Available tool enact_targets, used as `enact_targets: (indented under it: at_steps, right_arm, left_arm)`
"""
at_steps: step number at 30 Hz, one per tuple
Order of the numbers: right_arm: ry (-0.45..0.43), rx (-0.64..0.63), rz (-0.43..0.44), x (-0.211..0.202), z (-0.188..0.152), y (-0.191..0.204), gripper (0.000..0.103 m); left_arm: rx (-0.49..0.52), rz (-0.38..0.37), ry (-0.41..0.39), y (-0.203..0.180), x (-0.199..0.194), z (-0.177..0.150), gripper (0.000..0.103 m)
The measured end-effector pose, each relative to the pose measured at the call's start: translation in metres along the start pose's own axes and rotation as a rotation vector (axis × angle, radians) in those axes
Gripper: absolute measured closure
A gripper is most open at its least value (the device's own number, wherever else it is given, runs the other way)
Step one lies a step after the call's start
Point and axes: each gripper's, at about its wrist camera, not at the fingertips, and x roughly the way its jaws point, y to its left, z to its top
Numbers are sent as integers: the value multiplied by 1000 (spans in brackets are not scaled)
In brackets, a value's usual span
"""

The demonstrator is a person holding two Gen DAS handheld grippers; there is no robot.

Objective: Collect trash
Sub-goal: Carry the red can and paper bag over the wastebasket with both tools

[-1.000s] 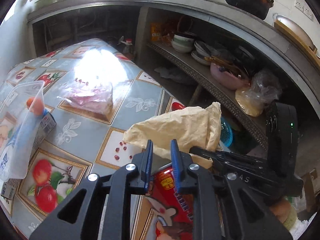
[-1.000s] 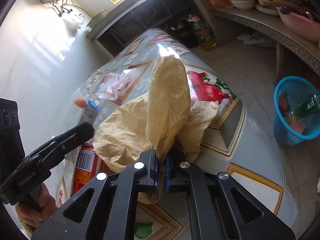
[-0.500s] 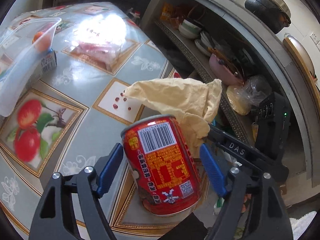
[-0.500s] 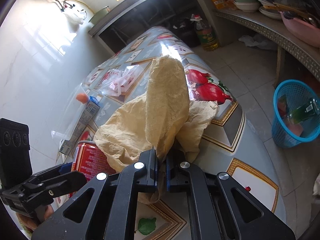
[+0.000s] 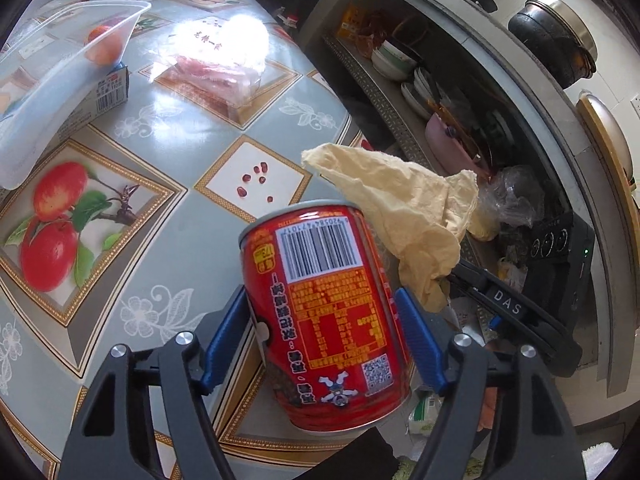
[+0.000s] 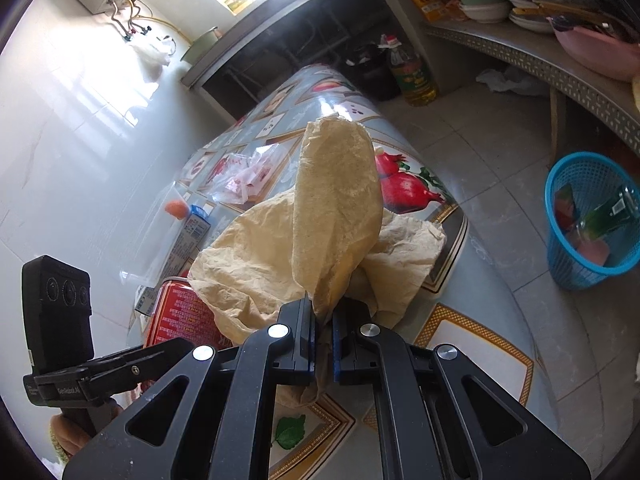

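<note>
Red can: stands upright on the near part of the counter, barcode toward the left wrist camera. It sits between the blue pads of the left tool. One second ago those pads were nearly together, above the can. Since then the jaws have just been opening, then closing slightly; they now stand spread, one pad on either side of the can body. Whether the pads press on the can cannot be told; a narrow gap seems to remain at the left pad.

Crumpled yellow paper: pinched in the right tool, whose pads are pressed together on a fold of it. The paper hangs clear of the counter, just right of and beyond the can. This grip is unchanged across the three moments.

Other items: a few red seeds lie on the counter beyond the can. A clear plastic container and a small carton stand at far left. A pink-printed plastic bag lies farther off. A blue basket with trash in it stands on the floor to the right of the counter.

Assessment: the left tool has moved from approach to straddling the can. The grasp is set up but not confirmed. In my judgement, closing the pads is the next step, then carrying both items to the basket.
</note>
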Motion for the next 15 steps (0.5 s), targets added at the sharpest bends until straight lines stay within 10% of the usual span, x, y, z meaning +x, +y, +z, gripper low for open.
enact_targets:
  at_steps: [8,15]
  right_arm:
    - [-166,77,-3,-61,9,-34,98]
    - [-304,250,-182,-115,24,-133,98]
  left_arm:
    - [129,-70,-22,-68,1,31,32]
    - [325,-198,133,-200,98,83,31]
